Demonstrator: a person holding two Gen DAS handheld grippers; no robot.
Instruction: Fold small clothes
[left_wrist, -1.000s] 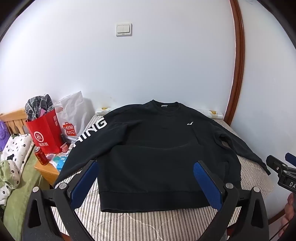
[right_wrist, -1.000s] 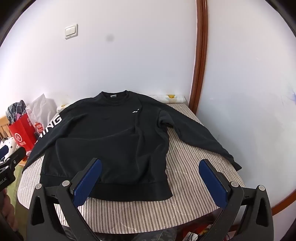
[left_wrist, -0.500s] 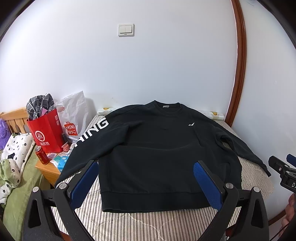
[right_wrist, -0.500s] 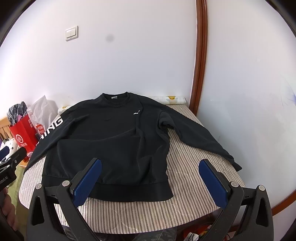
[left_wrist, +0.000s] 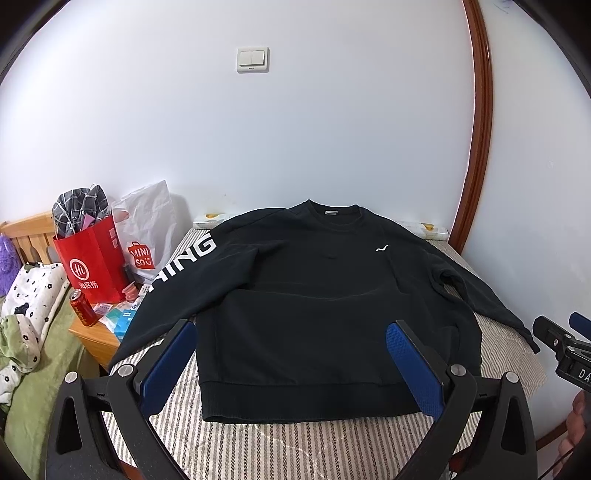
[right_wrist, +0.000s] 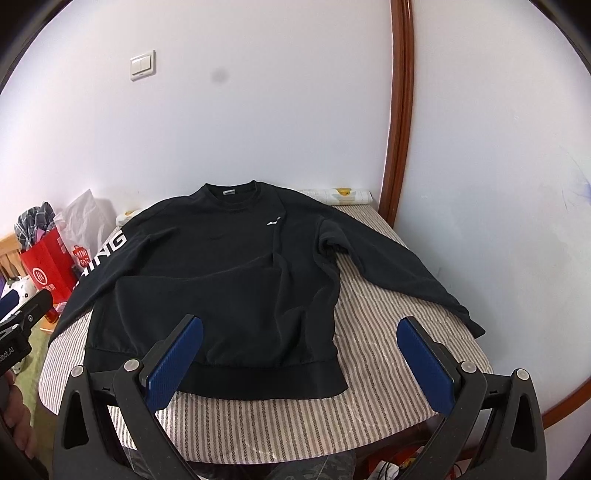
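A black sweatshirt (left_wrist: 317, 295) lies flat, front up, sleeves spread, on the striped bed (left_wrist: 295, 446).

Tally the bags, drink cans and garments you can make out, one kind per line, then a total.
Bags: 2, a red paper bag and a white plastic bag.
Drink cans: 1, the red can.
Garments: 2, the black sweatshirt laid flat on the striped surface, and a plaid cloth stuffed in the red paper bag.
Total: 5
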